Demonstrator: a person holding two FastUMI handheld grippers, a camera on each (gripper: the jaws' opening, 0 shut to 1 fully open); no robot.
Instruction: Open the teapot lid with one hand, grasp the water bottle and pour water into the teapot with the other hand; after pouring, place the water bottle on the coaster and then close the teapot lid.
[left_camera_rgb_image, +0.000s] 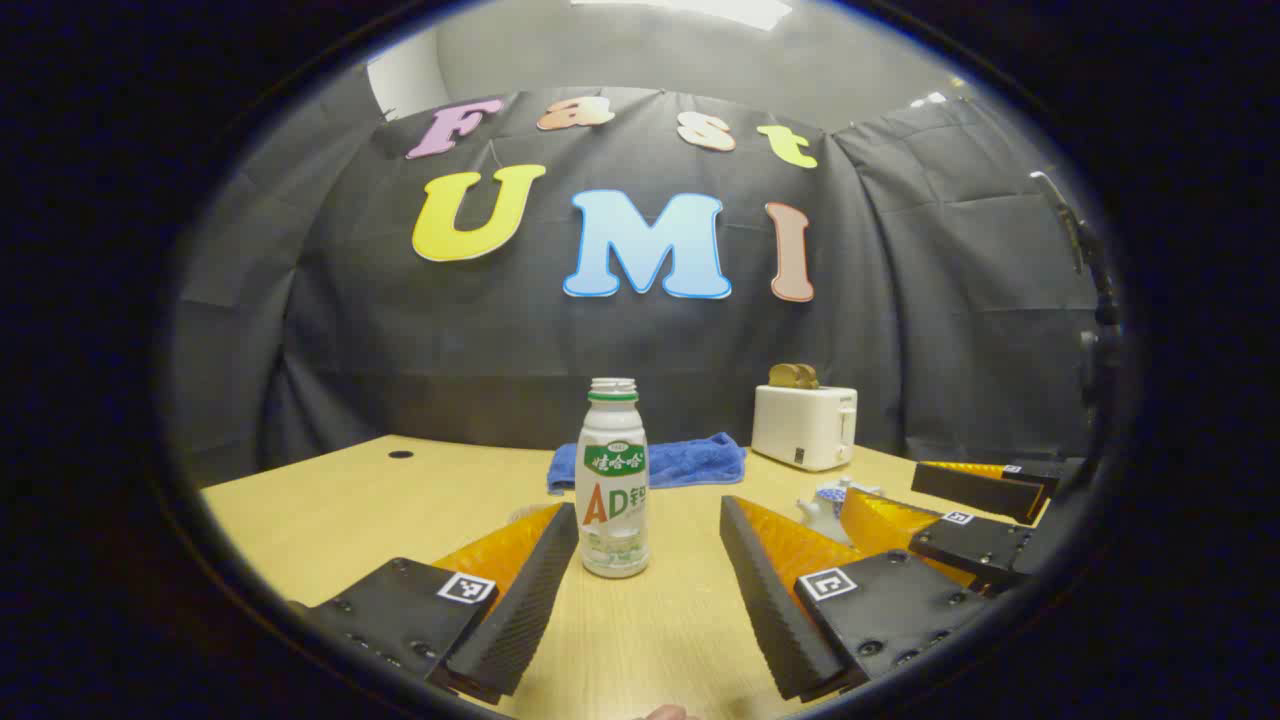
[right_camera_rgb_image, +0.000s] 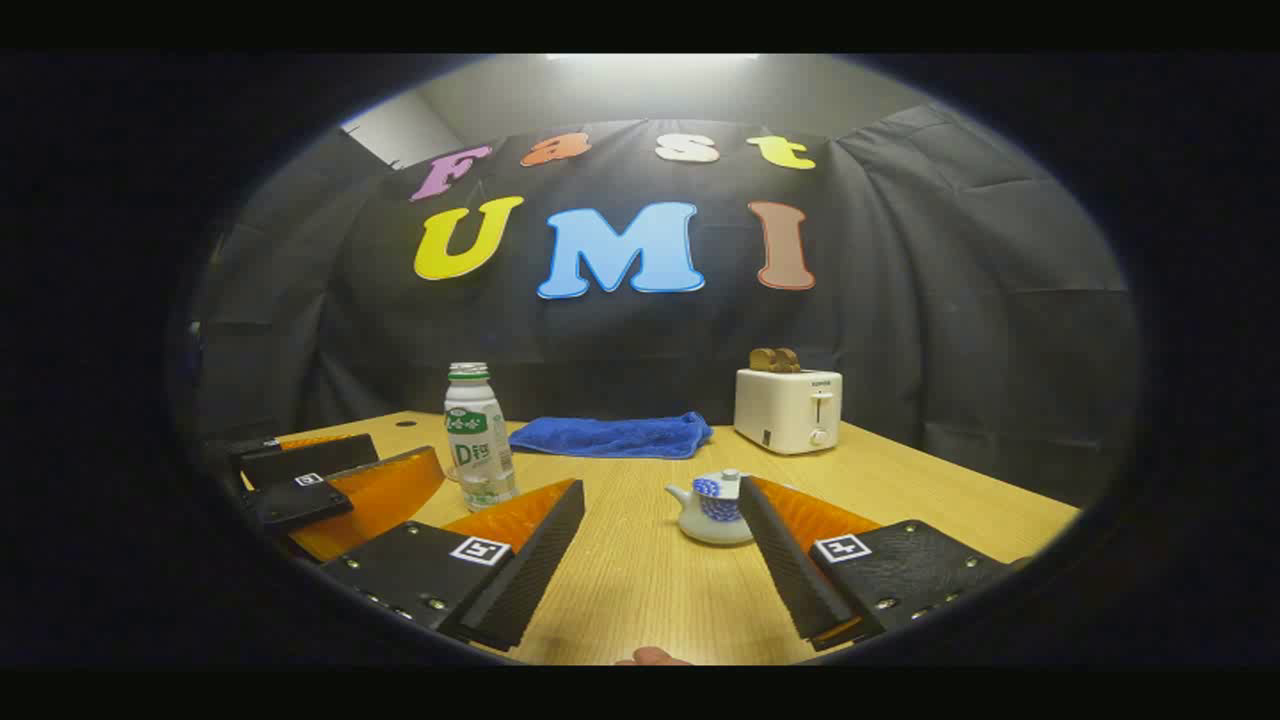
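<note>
So the wooden table (right_camera_rgb_image: 640, 590) carries everything, with the black cloth wall rising right behind its far edge. Biggest thing on it is the white toaster (right_camera_rgb_image: 788, 410), parked near the far right corner with toast sticking out of the slots. Next to that, a blue towel (right_camera_rgb_image: 612, 436) lies crumpled along the middle of the far edge.

Then the water bottle (left_camera_rgb_image: 612, 480): white, green label, cap off, standing upright toward the left part of the table. In the left gripper view it sits right ahead of the left gripper (left_camera_rgb_image: 648, 590), just past the fingertips, touching neither. That gripper's fingers are spread wide apart with nothing between them.

The right gripper (right_camera_rgb_image: 662, 560) is also wide apart and empty, hovering low over the near edge. The little teapot (right_camera_rgb_image: 712, 510), white with blue pattern, sits mid-table just beside the tip of its right-hand finger; can't tell if they actually touch. Lid (right_camera_rgb_image: 731, 476) is on it.

Both grippers sit side by side, each peeking into the other's view. Couldn't pick out the coaster for sure.
</note>
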